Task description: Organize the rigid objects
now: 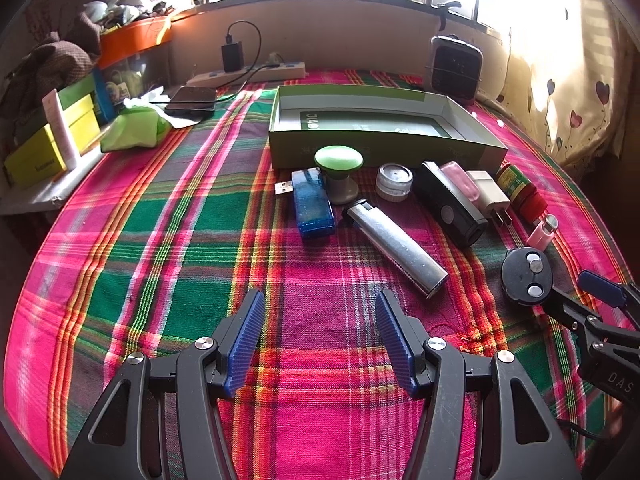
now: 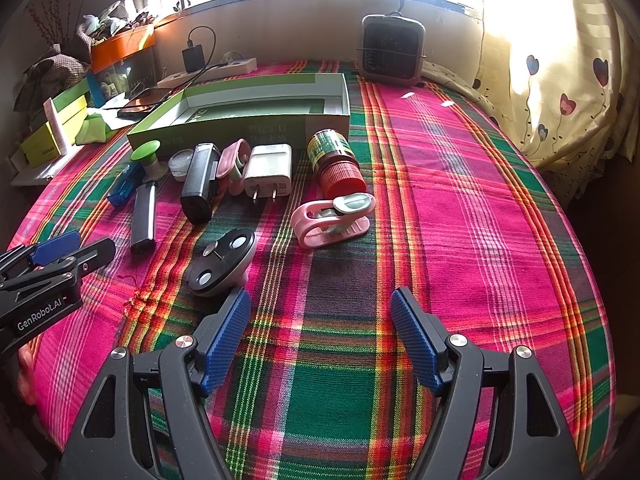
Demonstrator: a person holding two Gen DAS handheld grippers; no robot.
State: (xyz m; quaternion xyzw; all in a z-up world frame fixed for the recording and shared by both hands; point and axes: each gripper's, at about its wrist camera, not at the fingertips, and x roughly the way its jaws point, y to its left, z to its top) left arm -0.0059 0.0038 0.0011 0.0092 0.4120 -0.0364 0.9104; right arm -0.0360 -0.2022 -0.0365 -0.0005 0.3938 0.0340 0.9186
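Note:
A row of small rigid objects lies on the plaid cloth before an open green box (image 1: 384, 142) (image 2: 256, 120): blue USB stick (image 1: 312, 202), green-topped knob (image 1: 339, 172), small clear jar (image 1: 394, 181), silver lighter (image 1: 396, 246) (image 2: 144, 216), black case (image 1: 450, 204) (image 2: 200, 182), white charger (image 2: 268, 174), red-capped bottle (image 2: 336, 162), pink clip (image 2: 332, 218), round black disc (image 1: 527, 276) (image 2: 222, 266). My left gripper (image 1: 320, 336) is open and empty, short of the lighter. My right gripper (image 2: 320, 334) is open and empty; its left finger sits beside the disc.
A phone (image 1: 192, 100), power strip (image 1: 248, 74) and green pouch (image 1: 136, 128) lie at the back left beside stacked boxes (image 1: 52, 144). A small heater (image 2: 394, 48) stands at the back. A curtain (image 2: 560, 80) hangs on the right.

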